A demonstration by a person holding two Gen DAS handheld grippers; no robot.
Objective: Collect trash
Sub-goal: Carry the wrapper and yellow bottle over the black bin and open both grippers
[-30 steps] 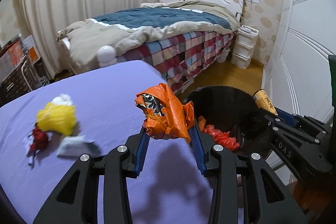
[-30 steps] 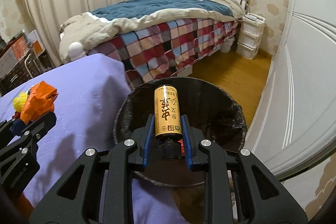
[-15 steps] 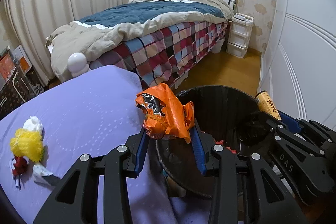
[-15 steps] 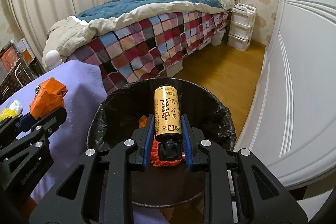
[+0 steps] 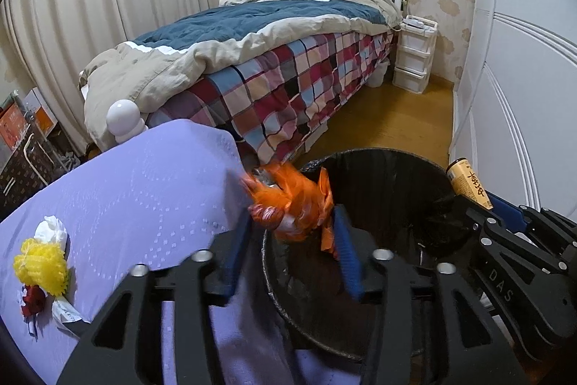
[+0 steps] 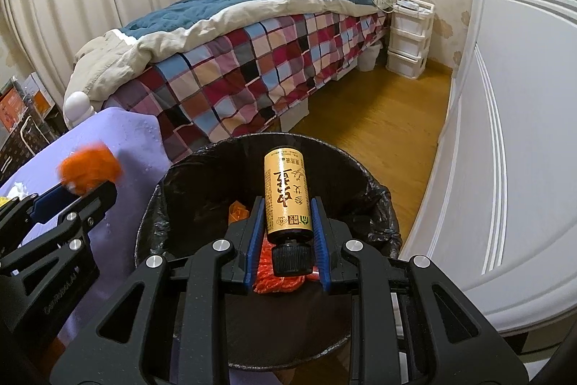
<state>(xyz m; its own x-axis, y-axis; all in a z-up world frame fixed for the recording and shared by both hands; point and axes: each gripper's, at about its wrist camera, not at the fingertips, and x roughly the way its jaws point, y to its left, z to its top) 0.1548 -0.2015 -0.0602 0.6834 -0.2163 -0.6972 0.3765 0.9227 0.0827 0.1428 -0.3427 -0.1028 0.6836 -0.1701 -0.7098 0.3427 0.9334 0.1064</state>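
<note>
Left jaws opening, right jaws clamped — both over the bin.
Left gripper point(image 5: 294, 242) spreads at the tabletop's bin-side edge; blurred orange wrapper point(image 5: 292, 204) between its pads, slipping free to fall into the black-lined bin point(image 5: 389, 168). Right gripper point(image 6: 286, 233) grips the yellow bottle point(image 6: 286, 195) cap-end down over the bin mouth, ready to drop. Yellow mesh scrap point(image 5: 41, 266) waits near the tabletop's left edge.

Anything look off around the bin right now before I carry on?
One thing: the orange bag is slipping from the opening left gripper right at the bin rim, near the purple cloth, so it may miss. The bottle sits firmly in the right gripper over the bin.
</note>
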